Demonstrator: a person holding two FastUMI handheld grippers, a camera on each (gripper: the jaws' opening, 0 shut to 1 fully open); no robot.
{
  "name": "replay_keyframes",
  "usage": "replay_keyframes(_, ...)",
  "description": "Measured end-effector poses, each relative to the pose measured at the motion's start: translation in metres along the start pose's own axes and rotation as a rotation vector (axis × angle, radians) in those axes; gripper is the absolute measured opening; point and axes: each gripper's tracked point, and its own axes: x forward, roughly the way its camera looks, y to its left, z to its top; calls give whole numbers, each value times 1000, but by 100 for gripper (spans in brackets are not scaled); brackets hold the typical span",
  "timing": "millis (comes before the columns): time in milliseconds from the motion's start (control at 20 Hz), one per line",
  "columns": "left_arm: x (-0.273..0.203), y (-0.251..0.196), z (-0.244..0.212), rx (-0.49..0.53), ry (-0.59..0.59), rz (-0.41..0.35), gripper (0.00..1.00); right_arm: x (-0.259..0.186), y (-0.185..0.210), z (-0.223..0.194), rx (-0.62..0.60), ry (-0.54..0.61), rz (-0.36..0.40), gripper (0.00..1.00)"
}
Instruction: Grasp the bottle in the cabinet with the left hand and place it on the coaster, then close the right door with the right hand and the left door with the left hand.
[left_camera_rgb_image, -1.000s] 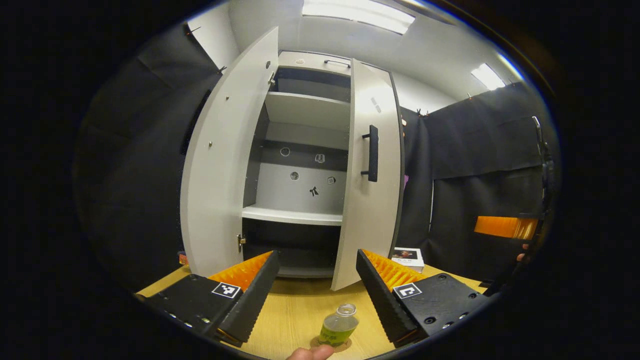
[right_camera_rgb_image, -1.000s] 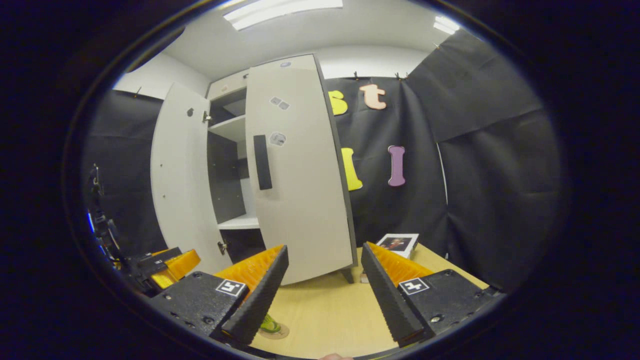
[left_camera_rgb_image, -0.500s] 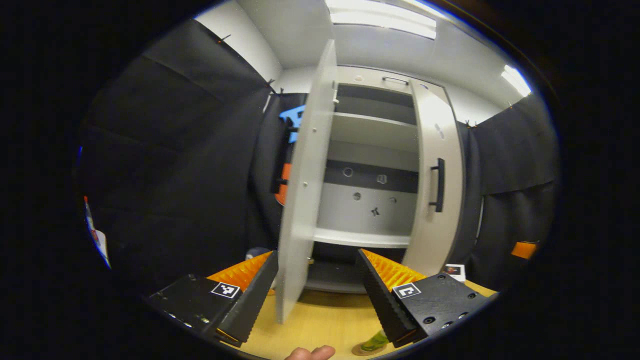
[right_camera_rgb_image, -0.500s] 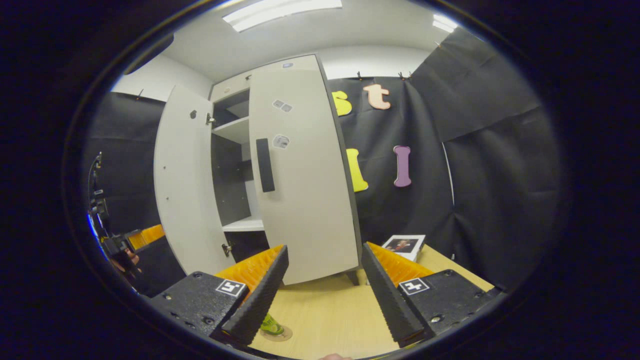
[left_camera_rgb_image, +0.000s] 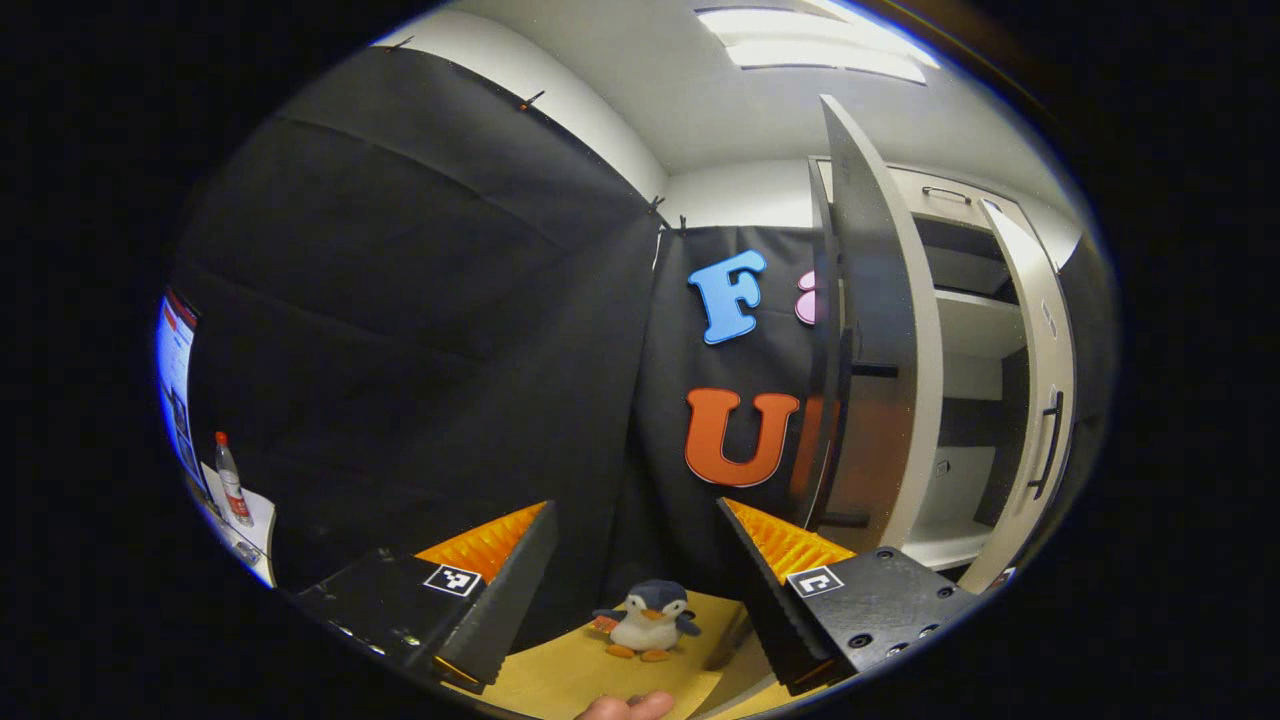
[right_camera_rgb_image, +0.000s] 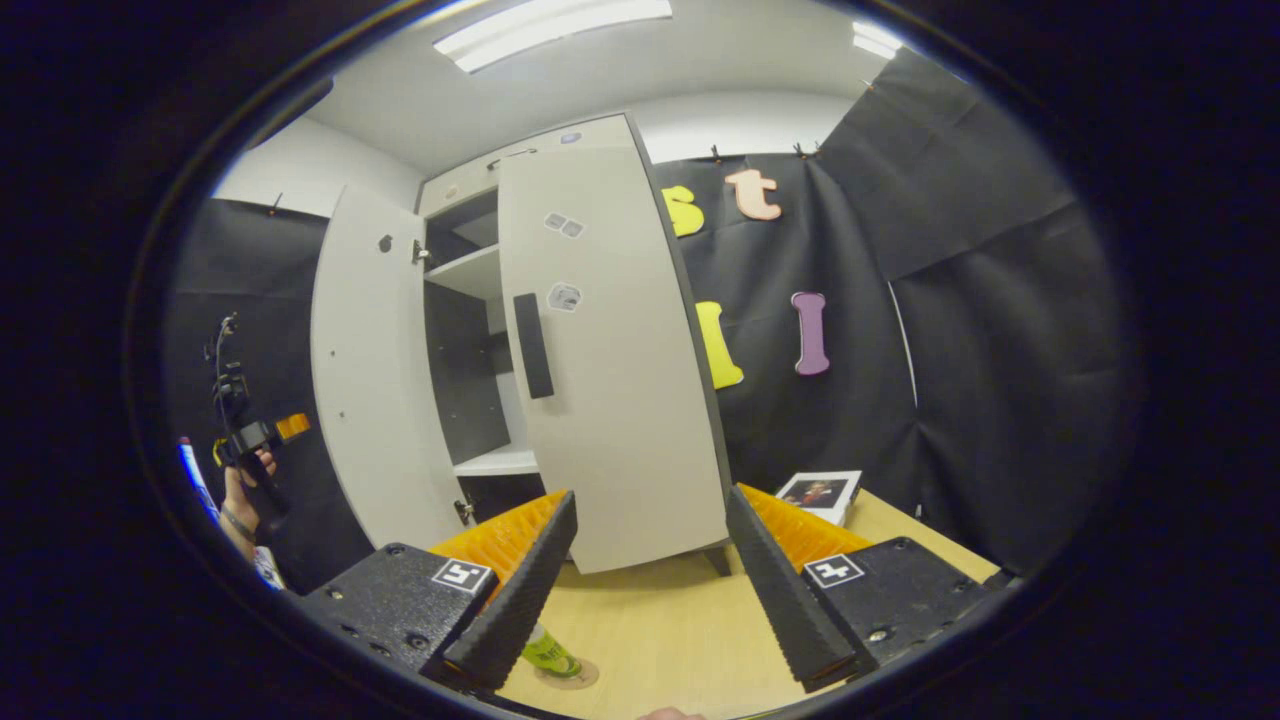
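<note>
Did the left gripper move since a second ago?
Yes. The left gripper swung to its left: the cabinet slid from the view's middle to its right edge, and a toy penguin now sits between its fingers.

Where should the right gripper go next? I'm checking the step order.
Probably forward to the right door, to push it shut: the bottle already stands on the coaster, both doors hang open, and the right gripper is open and empty.

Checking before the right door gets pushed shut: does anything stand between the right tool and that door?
Nothing visible does. The open right tool faces the right door across bare table. The bottle on its coaster sits low left, a book off right, both outside that path.
</note>
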Motion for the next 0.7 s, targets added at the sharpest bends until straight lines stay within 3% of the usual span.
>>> replay_keyframes(250, 12, -22, -1, 106, -14, -14, 90, 9, -5, -8, 17, 24, -4, 99)
replay_keyframes(400, 10, -24, 6, 172, -52, 12, 96, 6, -8, -6, 34, 20, -7, 98)
replay_keyframes(450, 10, -29, 6, 177, -50, 7, 99, 5, -11, -5, 34, 16, -10, 98)
replay_keyframes(500, 10, -34, 5, 171, -45, -6, 93, 3, -11, -5, 33, 15, -13, 98)
replay_keyframes(600, 4, -50, 2, 136, -24, -49, 93, 2, -13, -4, 33, 13, -17, 99)
replay_keyframes(650, 0, -58, 1, 115, -13, -74, 99, 1, -14, -3, 36, 8, -19, 98)
replay_keyframes(700, -3, -67, -1, 95, -8, -100, 99, 0, -15, 0, 39, 2, -19, 98)
